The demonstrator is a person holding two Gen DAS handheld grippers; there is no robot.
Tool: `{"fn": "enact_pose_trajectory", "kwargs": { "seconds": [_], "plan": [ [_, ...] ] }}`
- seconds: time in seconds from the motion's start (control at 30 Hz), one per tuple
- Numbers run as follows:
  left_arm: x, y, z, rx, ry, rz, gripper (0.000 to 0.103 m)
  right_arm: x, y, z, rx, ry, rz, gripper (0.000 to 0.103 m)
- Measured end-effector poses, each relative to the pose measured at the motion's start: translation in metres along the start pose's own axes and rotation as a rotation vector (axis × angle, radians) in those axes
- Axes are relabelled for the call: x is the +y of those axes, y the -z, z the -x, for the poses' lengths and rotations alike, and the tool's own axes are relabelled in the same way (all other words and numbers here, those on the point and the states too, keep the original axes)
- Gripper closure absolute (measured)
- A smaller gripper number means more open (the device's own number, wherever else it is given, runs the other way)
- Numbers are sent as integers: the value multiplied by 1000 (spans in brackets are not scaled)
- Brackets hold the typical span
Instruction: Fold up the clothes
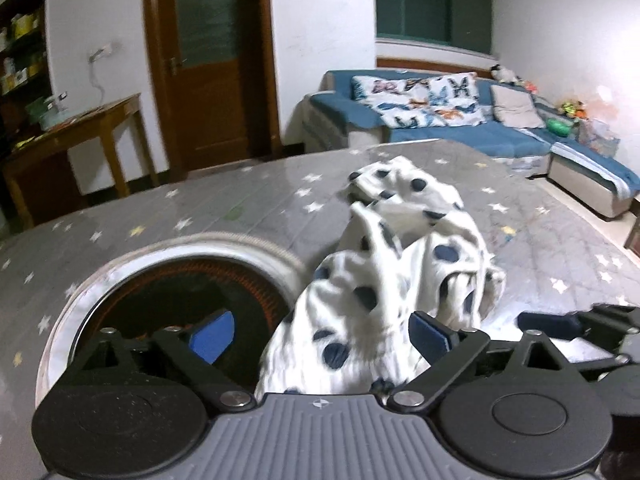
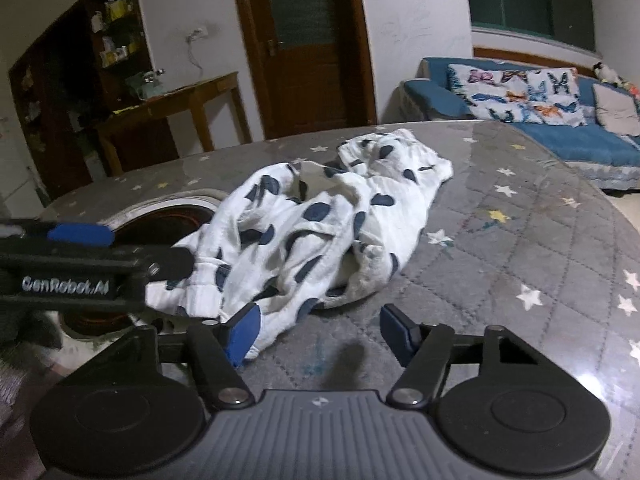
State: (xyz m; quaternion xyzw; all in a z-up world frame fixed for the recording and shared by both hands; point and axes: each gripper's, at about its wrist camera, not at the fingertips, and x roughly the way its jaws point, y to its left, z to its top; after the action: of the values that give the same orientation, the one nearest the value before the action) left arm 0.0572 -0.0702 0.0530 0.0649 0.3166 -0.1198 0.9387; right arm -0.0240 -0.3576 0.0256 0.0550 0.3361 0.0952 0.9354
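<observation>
Garment: white cloth w/ dark blue spots (image 2: 320,224), crumpled heap on my worktop (image 2: 500,248), grey quilted cover w/ stars. Type unclear; gathered cuff/hem nearest me.
Position: near edge of heap overlaps rim of round recess (image 2: 168,216) in worktop; far end lies toward sofa (image 2: 560,136).
Long axis: runs near-left to far-right in right wrist view. No clear top/bottom, too bunched.
Handling (est.): light, soft, limp; drapes, won't hold shape. Slips on glossy cover if dragged. Not fragile.
Grip pt (est.): gathered cuff/hem at near-left; 2nd grip on far edge, then lift + spread flat before 1st fold.
Left hand-held gripper (image 1: 320,336): jaws wide apart, cloth bulging betw. pads, no pinch seen. Holding nothing.
Right hand-held gripper (image 2: 320,330): jaws partly apart; left pad (image 2: 244,330) touching/overlapping near cloth edge, right pad over bare cover. No hold yet.
Task status: fold not started; spread req'd 1st.
</observation>
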Motion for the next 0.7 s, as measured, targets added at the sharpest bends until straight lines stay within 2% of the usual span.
{"fn": "enact_pose_trajectory", "kwargs": {
  "seconds": [0.1, 0.3, 0.37, 0.47, 0.53, 0.7],
  "plan": [
    [-2, -6, -9, 7, 27, -19, 19, 0, -1, -6, 10, -18, -9, 46],
    [4, -9, -31, 65, 112, 20, 47, 1, -3, -13, 23, -49, -28, 57],
    [6, -9, -36, 74, 124, 20, 67, 2, -3, -16, 33, -63, -35, 65],
    [13, -8, -37, 73, 153, 40, 89, 2, -2, -19, 46, -91, -50, 83],
    [18, -7, -34, 60, 161, 53, 94, 2, -1, -19, 49, -104, -57, 95],
    [38, -9, -19, 23, 166, 114, 97, 2, 2, -7, 32, -127, -59, 99]
  ]
}}
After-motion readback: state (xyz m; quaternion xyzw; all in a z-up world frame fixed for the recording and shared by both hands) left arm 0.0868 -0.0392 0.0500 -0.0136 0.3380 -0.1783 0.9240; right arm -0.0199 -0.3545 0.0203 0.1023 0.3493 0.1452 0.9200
